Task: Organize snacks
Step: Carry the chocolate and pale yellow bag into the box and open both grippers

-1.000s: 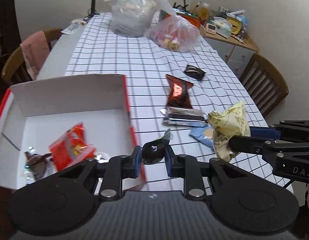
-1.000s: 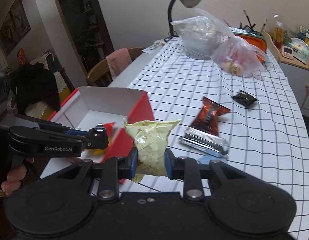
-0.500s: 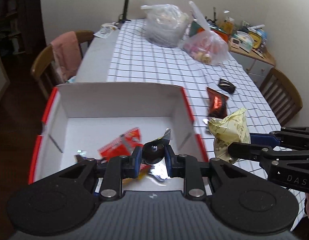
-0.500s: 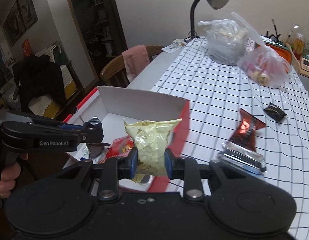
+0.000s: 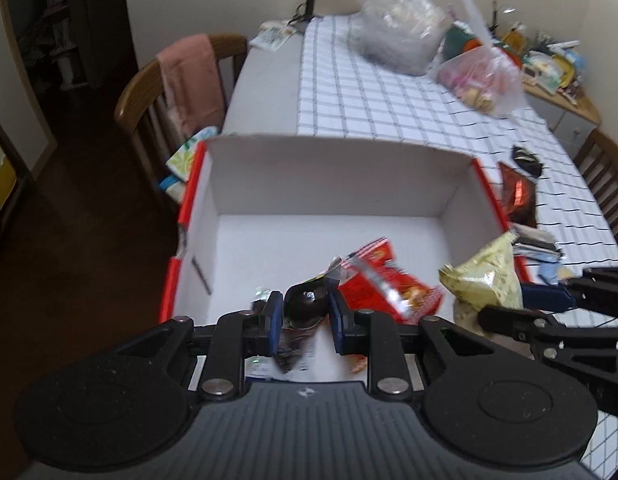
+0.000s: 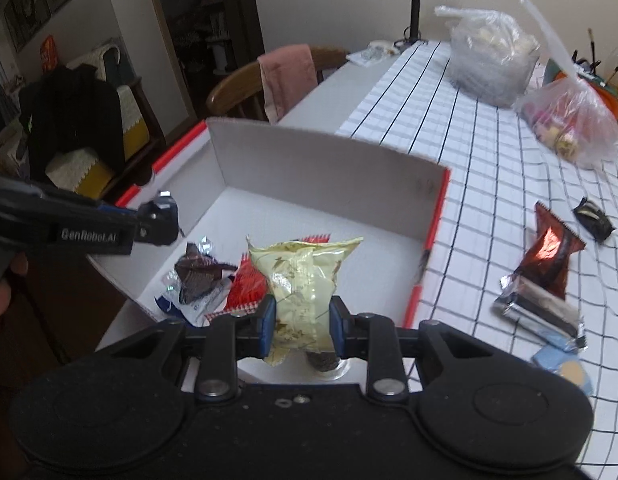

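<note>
left gripper (image 5: 305, 318): clamped on dark candy (image 5: 307, 300), above box (image 5: 341, 176) | right gripper (image 6: 303, 326): clamped on yellow bag (image 6: 303, 280), above box | handling: light, crinkly, crushable; pinch mid-body

Box (image 5: 341, 184) far half free

Both wrist cameras look steeply down, close, sharing the white box (image 5: 341, 184).

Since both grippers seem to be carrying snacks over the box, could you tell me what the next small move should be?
Probably open both and drop: the left gripper holds a dark candy and the right gripper a yellow packet, both over the box floor.
</note>
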{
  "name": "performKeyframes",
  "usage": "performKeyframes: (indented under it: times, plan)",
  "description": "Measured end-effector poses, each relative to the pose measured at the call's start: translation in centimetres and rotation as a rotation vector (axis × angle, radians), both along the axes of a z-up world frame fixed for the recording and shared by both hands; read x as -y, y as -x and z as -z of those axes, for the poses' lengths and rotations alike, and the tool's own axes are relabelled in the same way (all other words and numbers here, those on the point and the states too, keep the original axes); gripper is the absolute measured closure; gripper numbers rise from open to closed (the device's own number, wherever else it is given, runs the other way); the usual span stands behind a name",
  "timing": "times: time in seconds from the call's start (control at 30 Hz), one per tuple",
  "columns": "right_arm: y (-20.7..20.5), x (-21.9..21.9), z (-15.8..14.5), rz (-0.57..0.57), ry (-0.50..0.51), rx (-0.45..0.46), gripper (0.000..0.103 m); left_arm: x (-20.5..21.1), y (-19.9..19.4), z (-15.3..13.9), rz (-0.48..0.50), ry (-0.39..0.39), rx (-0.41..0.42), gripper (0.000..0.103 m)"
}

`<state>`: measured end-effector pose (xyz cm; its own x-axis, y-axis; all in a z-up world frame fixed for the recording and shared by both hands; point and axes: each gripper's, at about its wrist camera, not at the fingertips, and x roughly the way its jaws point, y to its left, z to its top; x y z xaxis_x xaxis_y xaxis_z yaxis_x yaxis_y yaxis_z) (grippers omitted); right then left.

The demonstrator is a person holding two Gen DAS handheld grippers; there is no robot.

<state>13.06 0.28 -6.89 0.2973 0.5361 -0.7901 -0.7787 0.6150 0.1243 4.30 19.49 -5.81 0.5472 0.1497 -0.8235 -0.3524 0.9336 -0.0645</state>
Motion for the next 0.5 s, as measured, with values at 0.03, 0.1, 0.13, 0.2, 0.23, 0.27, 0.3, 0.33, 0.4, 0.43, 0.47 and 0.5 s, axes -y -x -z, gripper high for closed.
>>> performKeyframes:
  times: [0.03, 0.1, 0.13, 0.2, 0.23, 0.27, 0.3, 0.33, 0.4, 0.43, 0.47, 0.5]
  plan:
    - [0.1, -0.2, 0.3, -0.004, 0.007, 0.0, 0.076, -0.3, -0.1, 0.3, -0.002, -0.004, -0.008, 0.079]
    - [0.3, -0.6, 0.8, -0.011, 0.018, -0.001, 0.076, -0.8, -0.3, 0.8, -0.008, -0.011, -0.023, 0.079]
    - [0.4, -0.9, 1.1, -0.012, 0.023, -0.002, 0.076, -0.9, -0.5, 1.1, -0.007, -0.014, -0.03, 0.079]
    - [0.5, -1.2, 1.5, -0.013, 0.033, -0.005, 0.076, -1.1, -0.7, 1.6, -0.004, -0.023, -0.042, 0.079]
    - [0.6, -1.3, 1.6, -0.014, 0.036, -0.005, 0.076, -1.1, -0.9, 1.8, 0.0, -0.028, -0.048, 0.079]
    - [0.6, -1.4, 1.7, -0.016, 0.038, -0.007, 0.076, -1.1, -1.0, 2.0, 0.004, -0.029, -0.054, 0.079]
    - [0.6, -1.4, 1.8, -0.016, 0.038, -0.008, 0.076, -1.0, -1.1, 2.2, 0.007, -0.03, -0.06, 0.079]
    - [0.7, -1.4, 1.8, -0.017, 0.039, -0.008, 0.076, -1.0, -1.2, 2.4, 0.011, -0.031, -0.066, 0.079]
    - [0.7, -1.5, 2.0, -0.019, 0.04, -0.012, 0.076, -0.8, -1.5, 2.9, 0.017, -0.032, -0.081, 0.079]
    - [0.6, -1.5, 2.0, -0.019, 0.041, -0.015, 0.075, -0.8, -1.6, 3.1, 0.018, -0.033, -0.089, 0.079]
    - [0.6, -1.5, 2.1, -0.017, 0.043, -0.015, 0.074, -0.7, -1.8, 3.3, 0.017, -0.033, -0.097, 0.079]
    - [0.6, -1.5, 2.2, -0.016, 0.045, -0.017, 0.074, -0.7, -1.8, 3.4, 0.017, -0.034, -0.102, 0.079]
